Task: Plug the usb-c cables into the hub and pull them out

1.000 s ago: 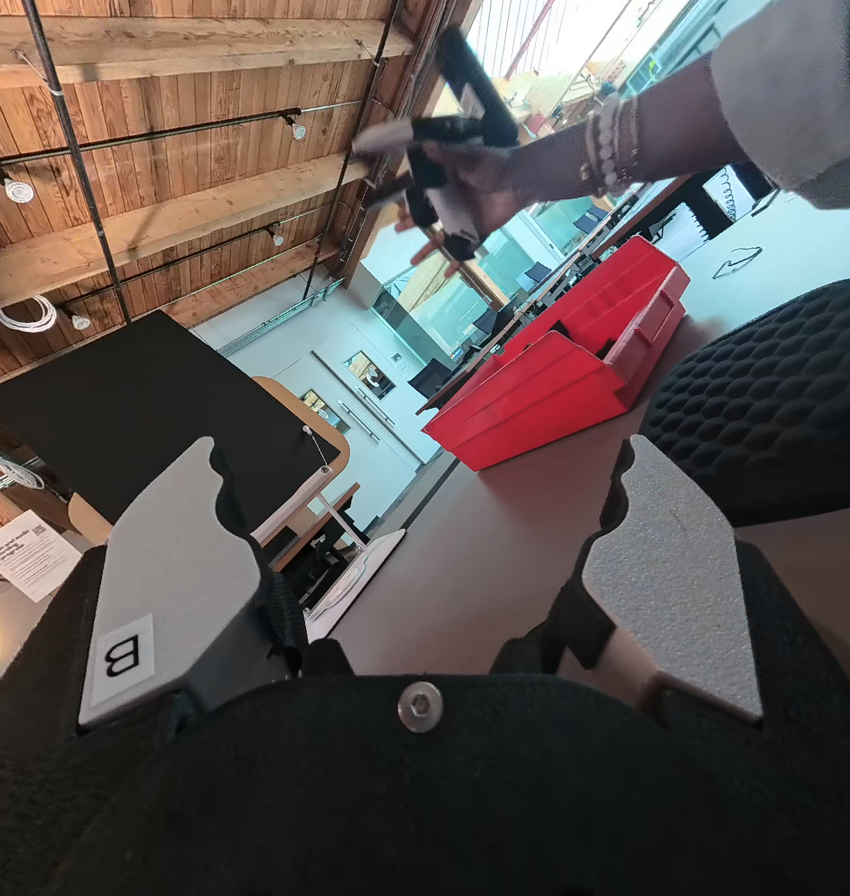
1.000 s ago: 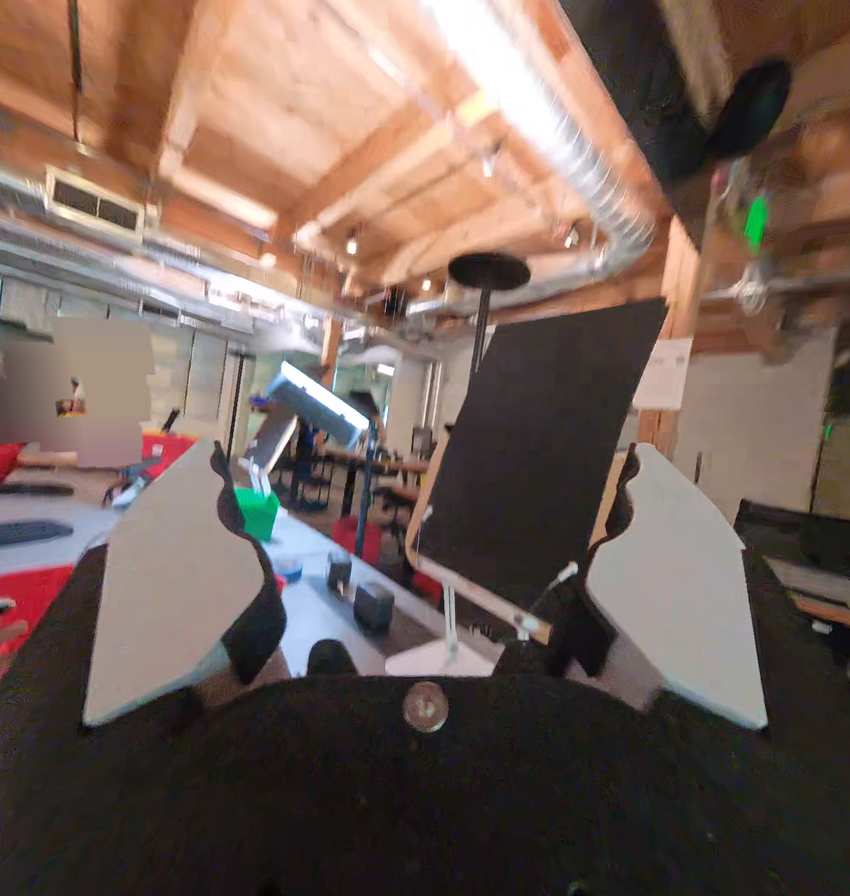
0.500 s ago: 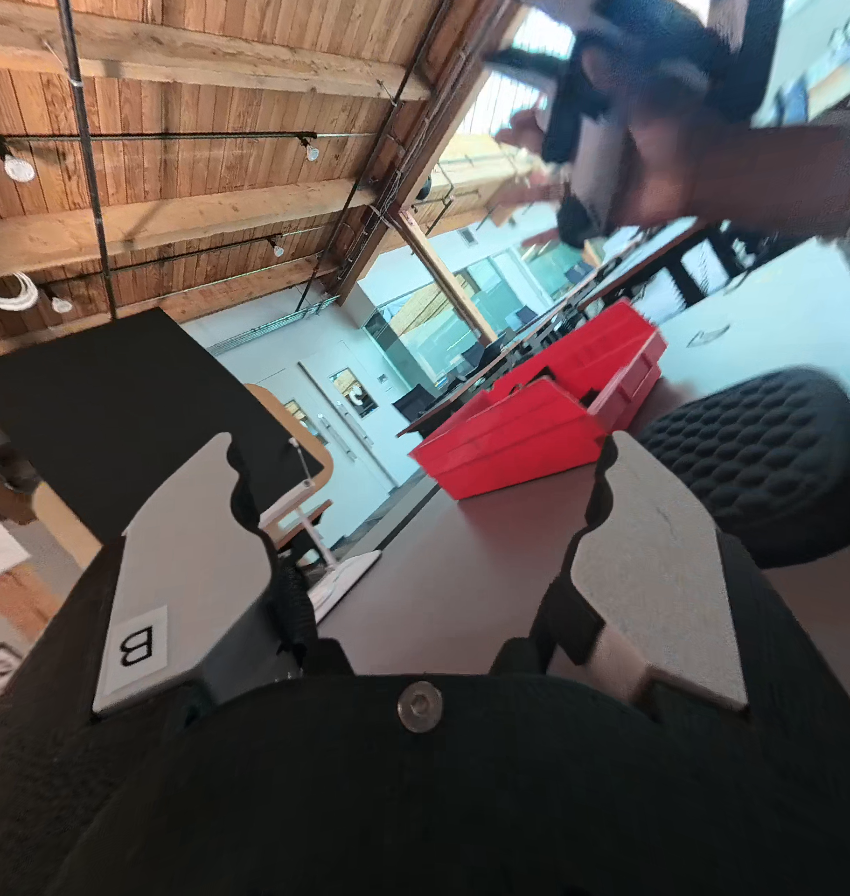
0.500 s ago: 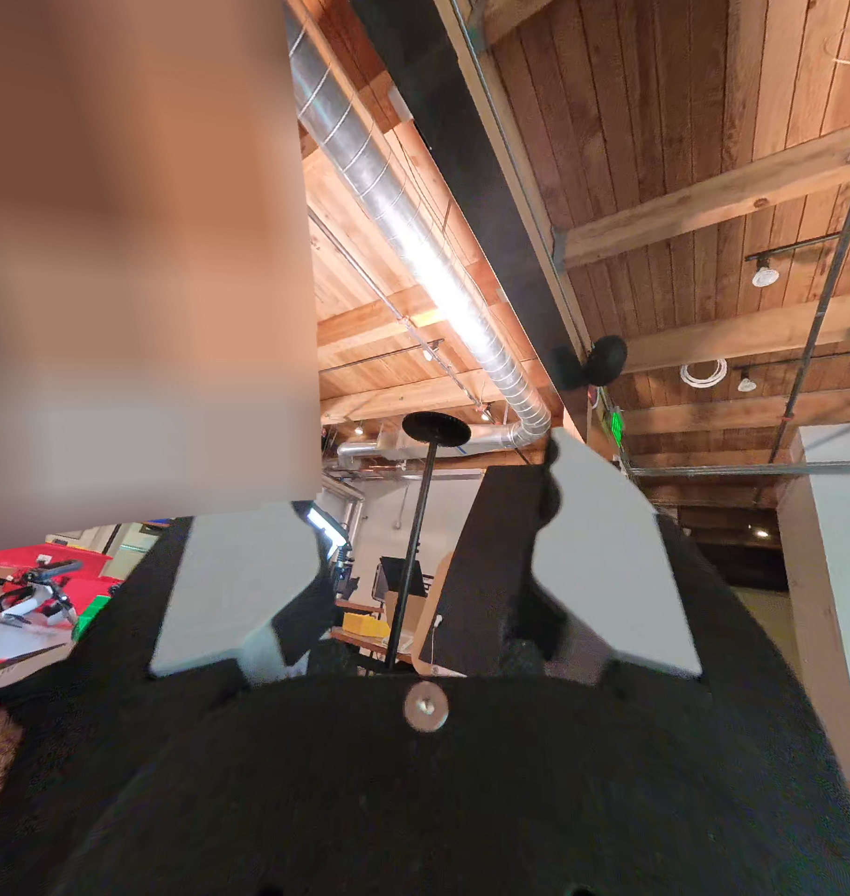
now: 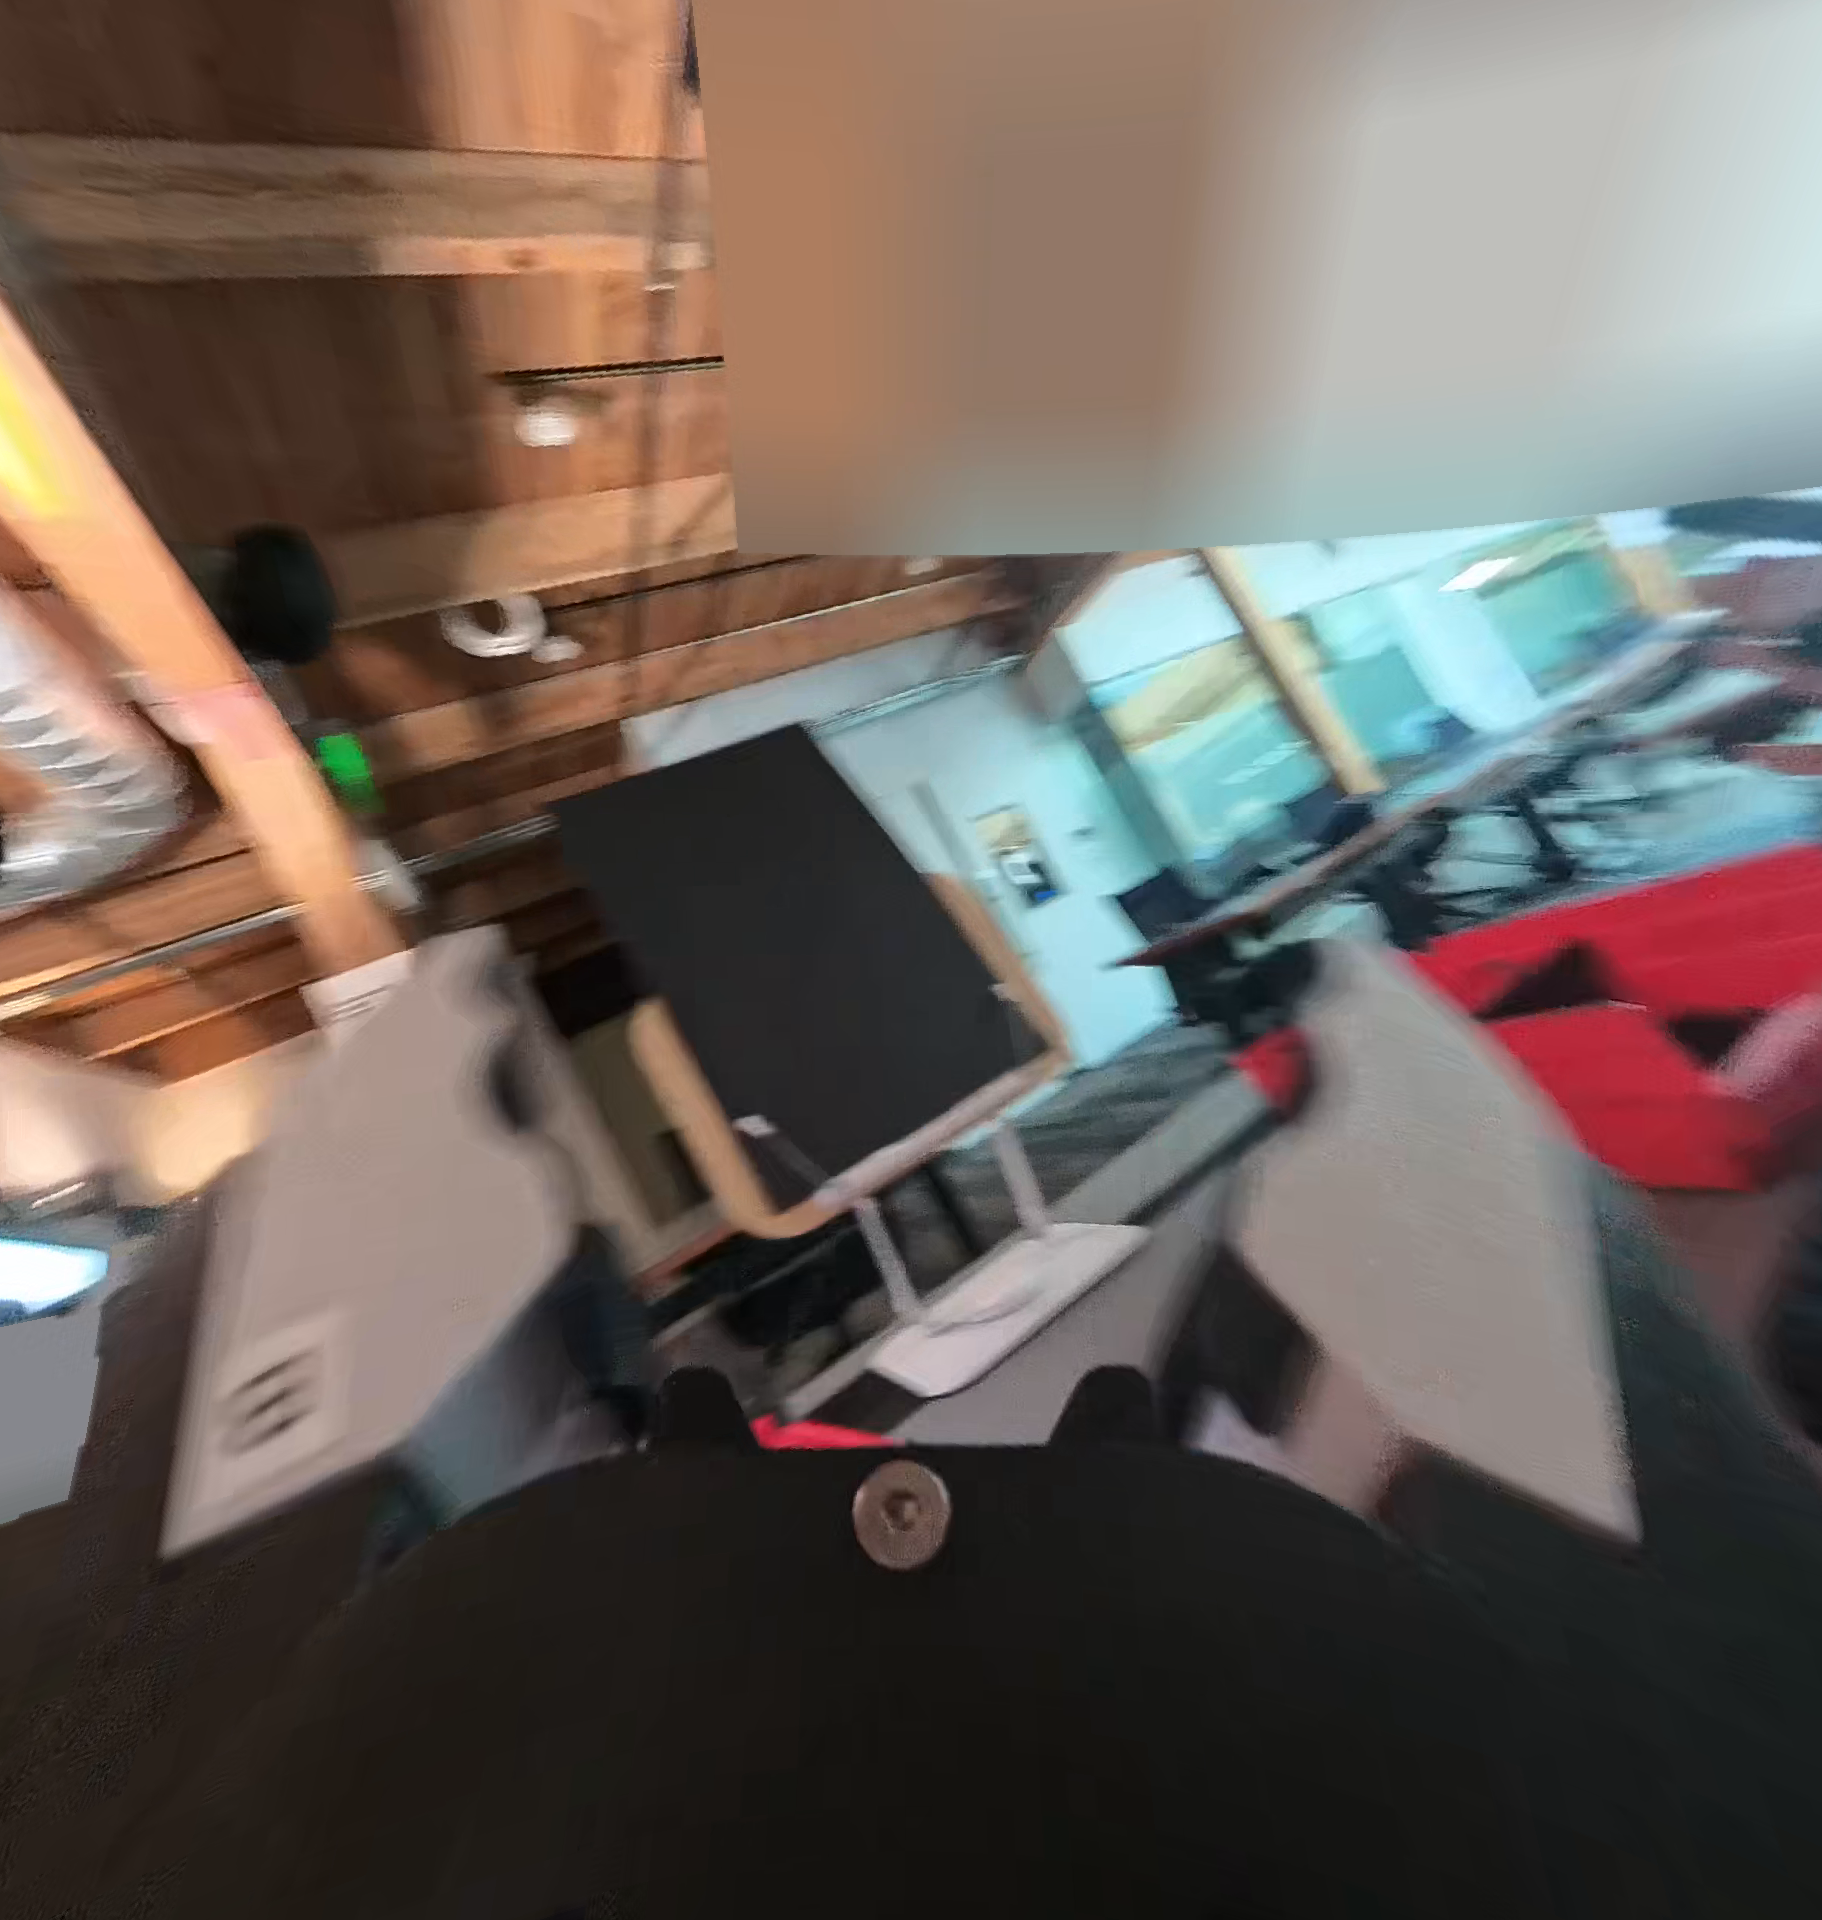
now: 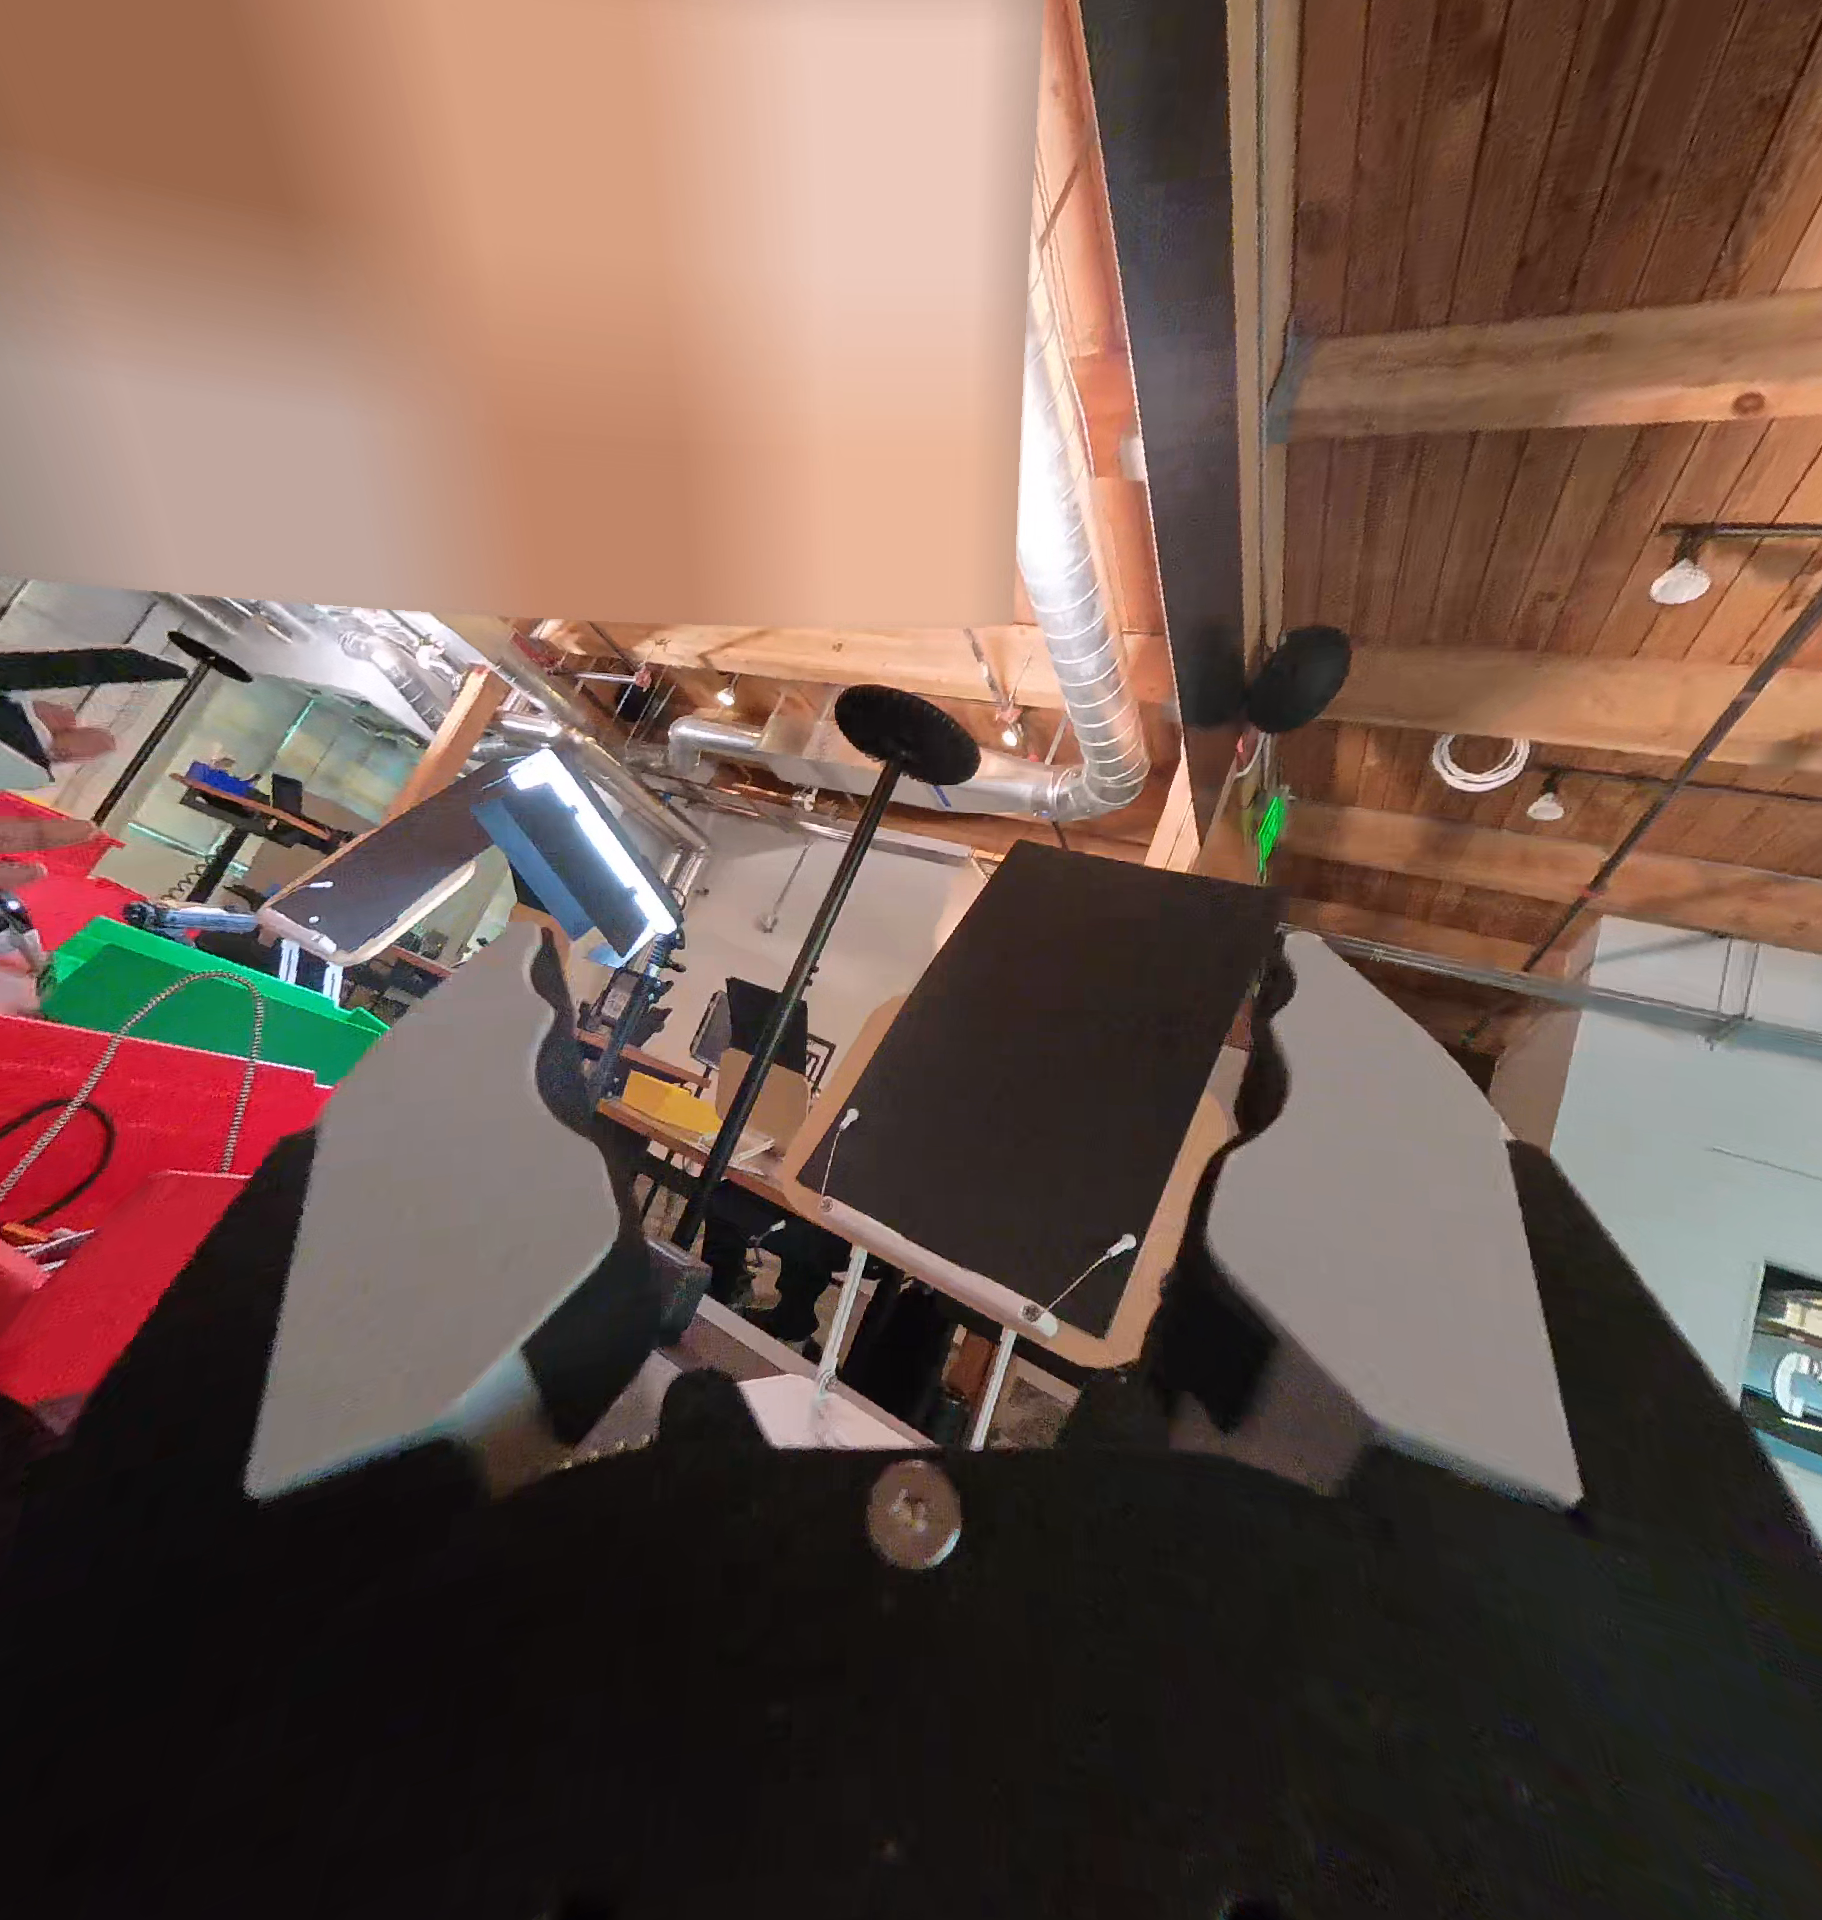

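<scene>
No hub and no USB-C plug shows in either view. My left gripper is open and empty, held in the air and pointing across the room; its view is blurred by motion. My right gripper is open and empty, tilted up toward the wooden ceiling. A braided cable and a black cable loop lie in a red bin at the lower left of the right wrist view.
Red bins sit on a brown table at the right of the left wrist view. A black board on a white stand stands ahead. A green bin sits behind the red one. A black pole with a disc top rises nearby.
My left gripper has lifted off the table and swung left, so the black mesh object has left its view. My right gripper has opened wider and tilted down a little from the ceiling.
</scene>
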Available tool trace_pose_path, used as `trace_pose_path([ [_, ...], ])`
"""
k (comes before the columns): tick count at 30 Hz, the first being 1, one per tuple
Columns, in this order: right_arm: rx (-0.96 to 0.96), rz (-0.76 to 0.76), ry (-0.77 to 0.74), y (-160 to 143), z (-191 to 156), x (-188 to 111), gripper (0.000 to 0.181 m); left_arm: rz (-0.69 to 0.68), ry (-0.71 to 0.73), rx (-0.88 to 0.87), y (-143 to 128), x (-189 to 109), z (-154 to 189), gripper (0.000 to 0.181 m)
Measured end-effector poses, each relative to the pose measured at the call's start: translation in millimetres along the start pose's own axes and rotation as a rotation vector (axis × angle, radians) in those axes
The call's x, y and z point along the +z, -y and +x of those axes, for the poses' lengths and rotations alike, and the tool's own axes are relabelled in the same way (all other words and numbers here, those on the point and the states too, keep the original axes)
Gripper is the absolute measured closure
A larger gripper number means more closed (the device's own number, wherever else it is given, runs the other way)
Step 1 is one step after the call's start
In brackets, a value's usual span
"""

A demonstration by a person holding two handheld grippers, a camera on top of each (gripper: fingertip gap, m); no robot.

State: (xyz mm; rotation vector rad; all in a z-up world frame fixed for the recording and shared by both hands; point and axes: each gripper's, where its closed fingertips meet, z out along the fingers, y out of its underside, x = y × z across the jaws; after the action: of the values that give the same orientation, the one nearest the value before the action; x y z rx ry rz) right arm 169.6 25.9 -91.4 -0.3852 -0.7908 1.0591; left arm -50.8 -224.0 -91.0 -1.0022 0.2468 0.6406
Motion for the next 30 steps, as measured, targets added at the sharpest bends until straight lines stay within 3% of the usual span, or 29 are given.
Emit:
trace_pose_path([
  [4,-0.11,-0.016,-0.095,0,8,1,0.045,0.043,0.207,0.15,14,-22,-48,0.037],
  [6,-0.212,-0.02,-0.226,4,24,-3,0.065,0.03,0.219,0.11,13,-31,-60,0.041],
  [7,-0.274,-0.034,-0.3,6,34,-9,0.103,0.006,0.21,0.093,9,-36,-64,0.072],
  [8,-0.327,-0.059,-0.351,6,40,-17,0.18,-0.054,0.154,0.088,1,-43,-59,0.127],
  [9,-0.358,-0.06,-0.362,9,40,-21,0.181,-0.11,0.096,0.092,-6,-47,-54,0.181],
  [13,-0.399,-0.021,-0.268,14,24,-16,0.181,-0.317,0.054,0.129,-35,-50,-57,0.18],
  [14,-0.4,-0.012,-0.252,14,21,-14,0.154,-0.365,0.061,0.149,-43,-50,-60,0.159],
  [15,-0.386,0.001,-0.223,14,17,-11,0.123,-0.405,0.068,0.155,-49,-48,-64,0.128],
  [17,-0.33,0.028,-0.195,16,14,-7,0.086,-0.459,0.079,0.131,-60,-40,-70,0.059],
  [18,-0.308,0.048,-0.203,19,16,-7,0.076,-0.462,0.073,0.114,-63,-35,-69,0.038],
  [22,-0.291,0.109,-0.239,31,22,-12,0.059,-0.482,-0.065,0.256,-68,-13,-47,0.038],
  [26,-0.298,0.145,-0.221,40,20,-14,0.058,-0.843,-0.418,0.49,-114,-18,-22,0.038],
  [29,-0.303,0.135,-0.221,38,20,-15,0.062,-0.913,-0.58,0.485,-133,-6,2,0.038],
  [30,-0.313,0.128,-0.22,36,20,-15,0.063,-0.949,-0.629,0.472,-140,-4,10,0.047],
])
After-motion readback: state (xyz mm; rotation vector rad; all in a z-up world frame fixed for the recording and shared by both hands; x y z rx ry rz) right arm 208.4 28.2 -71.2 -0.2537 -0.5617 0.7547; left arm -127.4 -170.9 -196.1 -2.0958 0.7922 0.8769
